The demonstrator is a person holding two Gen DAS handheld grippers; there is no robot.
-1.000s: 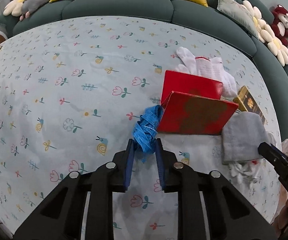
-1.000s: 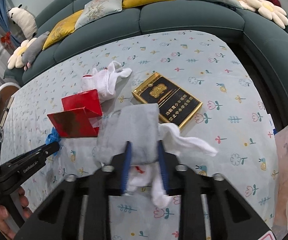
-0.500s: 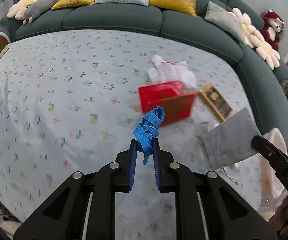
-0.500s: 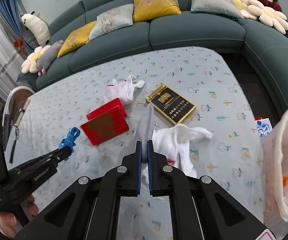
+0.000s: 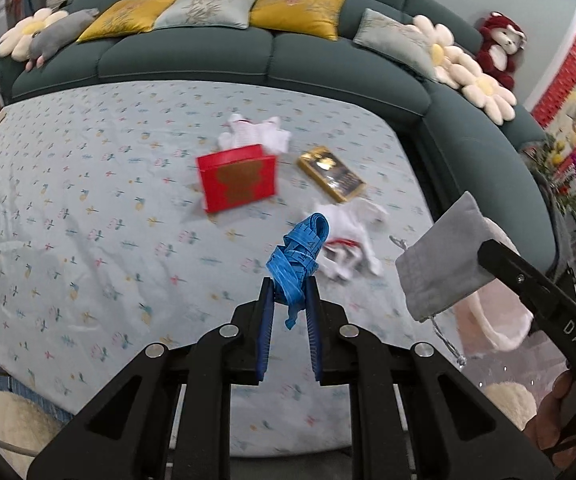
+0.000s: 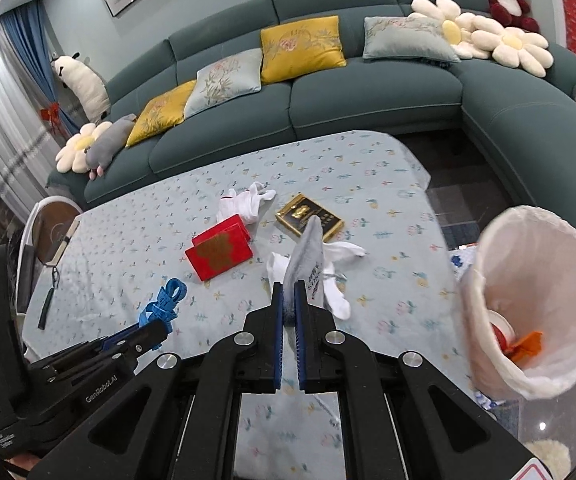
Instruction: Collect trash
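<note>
**A:** How far along is the trash collecting?

**B:** Partway. The left hand-held gripper (image 5: 289, 294) is clamped on a tangled blue measuring tape (image 5: 297, 256), held in the air above the bench (image 5: 88, 208). The right hand-held gripper (image 6: 288, 294) is pinched tight on a grey drawstring pouch (image 6: 307, 252), also clear of the flowered cloth.

**A:** And the bin?

**B:** A bin with a pale liner (image 6: 527, 292) stands off the bench's right end, near the right hand-held gripper. Something red and orange already lies at the bottom (I can't make out what it is), so I'd judge at least one drop has been made.

**A:** So these two pieces are not in yet?

**B:** Not yet. Both hang over the bench; in the left wrist view the pouch (image 5: 441, 264) shows in front of the bin's rim, but it is not inside.

**A:** What's left on the bench?

**B:** A red box (image 6: 220, 254), a black-and-gold box (image 6: 309, 216) beside it, one bundle of white socks (image 6: 246, 202) behind the red box, and another white sock (image 6: 337, 276) with a red mark near the front. So, after these two are released, roughly four more things to fetch.
</note>
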